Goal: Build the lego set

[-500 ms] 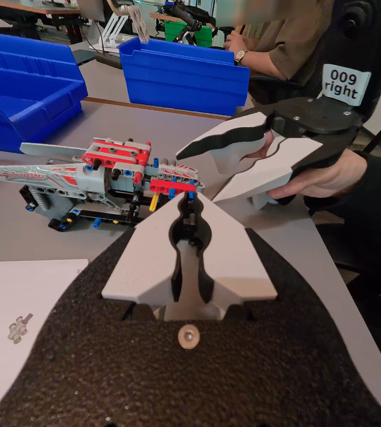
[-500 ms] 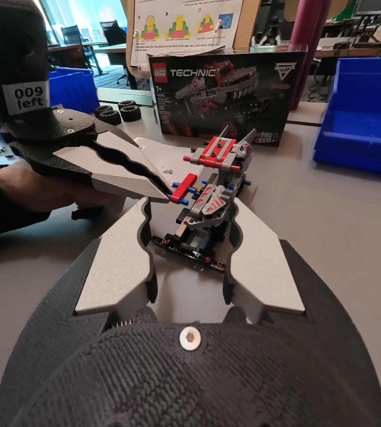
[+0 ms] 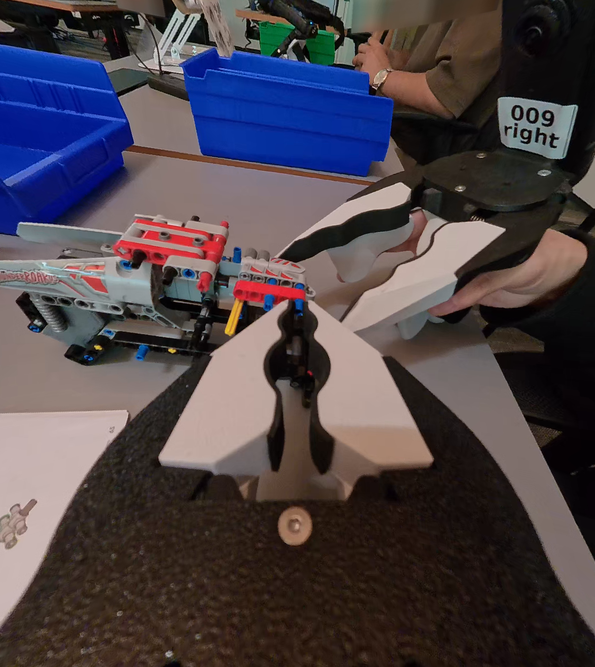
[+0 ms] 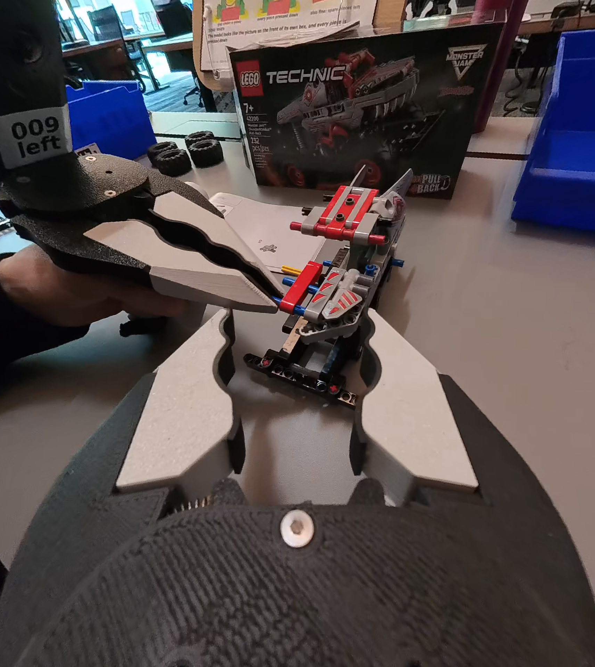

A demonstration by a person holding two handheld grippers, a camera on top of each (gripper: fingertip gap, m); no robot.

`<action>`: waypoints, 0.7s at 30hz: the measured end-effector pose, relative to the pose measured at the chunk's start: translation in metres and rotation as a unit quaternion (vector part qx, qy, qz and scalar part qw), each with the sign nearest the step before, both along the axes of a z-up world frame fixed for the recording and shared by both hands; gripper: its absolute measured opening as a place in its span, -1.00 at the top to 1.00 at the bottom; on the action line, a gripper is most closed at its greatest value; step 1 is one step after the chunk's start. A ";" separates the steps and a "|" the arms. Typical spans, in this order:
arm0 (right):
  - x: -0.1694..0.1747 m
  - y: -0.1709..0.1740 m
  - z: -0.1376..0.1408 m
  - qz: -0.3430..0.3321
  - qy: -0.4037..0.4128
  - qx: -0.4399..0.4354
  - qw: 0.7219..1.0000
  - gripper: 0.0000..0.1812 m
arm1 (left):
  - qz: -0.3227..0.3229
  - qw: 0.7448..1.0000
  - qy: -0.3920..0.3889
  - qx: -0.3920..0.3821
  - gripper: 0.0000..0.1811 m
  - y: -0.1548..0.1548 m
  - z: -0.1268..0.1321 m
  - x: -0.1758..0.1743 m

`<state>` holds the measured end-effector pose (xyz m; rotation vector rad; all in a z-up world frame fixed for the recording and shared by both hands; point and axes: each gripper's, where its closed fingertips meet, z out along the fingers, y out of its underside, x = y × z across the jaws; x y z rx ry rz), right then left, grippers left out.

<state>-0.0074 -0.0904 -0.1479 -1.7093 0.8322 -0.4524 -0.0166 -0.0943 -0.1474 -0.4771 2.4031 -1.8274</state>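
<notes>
Sitting on the grey surface (image 4: 505, 325) is the half-built lego model (image 3: 151, 285), a grey and red vehicle body on a black frame, lying between the two pairs of tongs. The left tongs (image 3: 294, 310) are closed, their tips pinched on a blue pin (image 4: 277, 300) that sticks out of the red beam (image 4: 301, 287) at the model's near end; whether the pin is truly clamped or only touched I cannot tell for certain. The right tongs (image 4: 298, 332) stand wide open, one finger on each side of the model's black frame (image 4: 299, 375), not touching it as far as the right wrist view shows. A white instruction sheet (image 3: 18, 487) lies on the surface beside the left tongs, and another page (image 4: 270, 231) lies under the model's far side. Behind the model stands the dark set box (image 4: 361, 108), with three black tyres (image 4: 184, 151) near its left end. Blue bins (image 3: 281, 112) sit along the far edge of the surface
</notes>
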 end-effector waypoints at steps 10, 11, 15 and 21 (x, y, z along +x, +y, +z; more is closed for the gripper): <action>0.001 0.000 -0.002 -0.002 -0.014 -0.027 1.000 0.24 | -0.007 1.000 0.014 -0.008 0.98 0.000 0.001 0.000; 0.001 0.000 -0.002 -0.002 -0.015 -0.028 0.999 0.25 | -0.008 1.000 0.014 -0.009 0.98 0.000 0.001 0.001; 0.004 -0.003 -0.002 -0.014 -0.016 -0.031 0.999 0.38 | -0.011 1.000 0.019 -0.011 0.98 0.001 0.001 0.000; 0.003 -0.008 -0.001 -0.002 -0.007 -0.015 1.000 0.45 | -0.014 1.000 0.011 -0.008 0.98 -0.001 0.001 -0.001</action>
